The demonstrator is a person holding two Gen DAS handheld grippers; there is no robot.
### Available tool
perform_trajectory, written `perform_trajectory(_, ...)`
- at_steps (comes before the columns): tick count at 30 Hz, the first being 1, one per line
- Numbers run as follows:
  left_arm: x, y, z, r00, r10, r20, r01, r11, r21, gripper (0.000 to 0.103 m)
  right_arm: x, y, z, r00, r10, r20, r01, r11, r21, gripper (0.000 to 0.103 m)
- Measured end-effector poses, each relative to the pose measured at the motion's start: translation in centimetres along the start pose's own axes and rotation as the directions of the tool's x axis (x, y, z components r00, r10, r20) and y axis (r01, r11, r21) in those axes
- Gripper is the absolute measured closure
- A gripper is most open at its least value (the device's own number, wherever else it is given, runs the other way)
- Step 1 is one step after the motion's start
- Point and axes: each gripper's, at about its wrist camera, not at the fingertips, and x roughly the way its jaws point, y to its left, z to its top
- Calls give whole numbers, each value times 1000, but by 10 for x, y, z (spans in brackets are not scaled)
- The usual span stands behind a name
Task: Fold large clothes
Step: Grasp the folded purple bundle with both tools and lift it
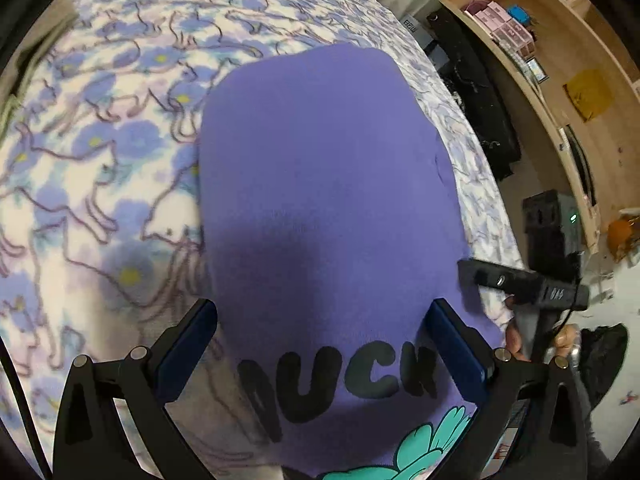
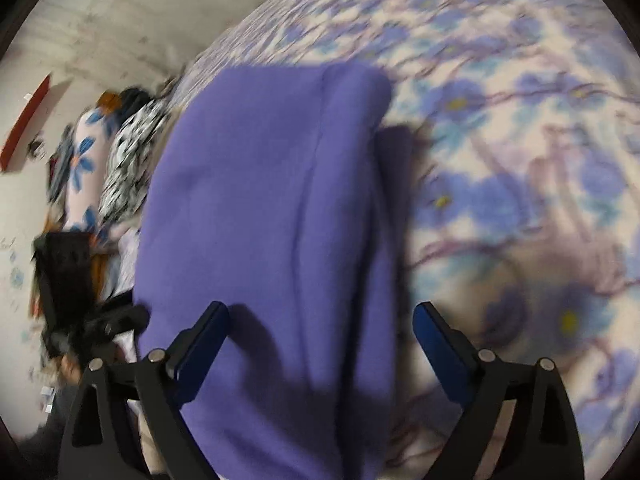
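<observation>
Your purple garment with black lettering and a teal graphic, your white blanket patterned with blue flowers, your black grippers' blue pads

Both fisheye views bend hard toward the edges, with dark corners around the round field. Light is soft, even indoor light with no glare. In the left wrist view the purple garment is fairly sharp, with a broad dim shadow across its near part. The right wrist view is smeared all over by motion blur; the flowered bedcover is soft, and dark shadows lie beside the fingers.
</observation>
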Motion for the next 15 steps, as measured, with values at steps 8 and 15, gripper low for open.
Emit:
perform_trajectory(8, 14, 6, -3, 997, -64, 31, 64, 998, 10, 0, 31, -24, -3, 989, 136, -62, -131, 989, 71, 3)
perform_trajectory(15, 21, 6, -6, 995, -83, 59, 83, 997, 4, 0, 39, -22, 1, 988, 136, -77, -133, 990, 50, 0)
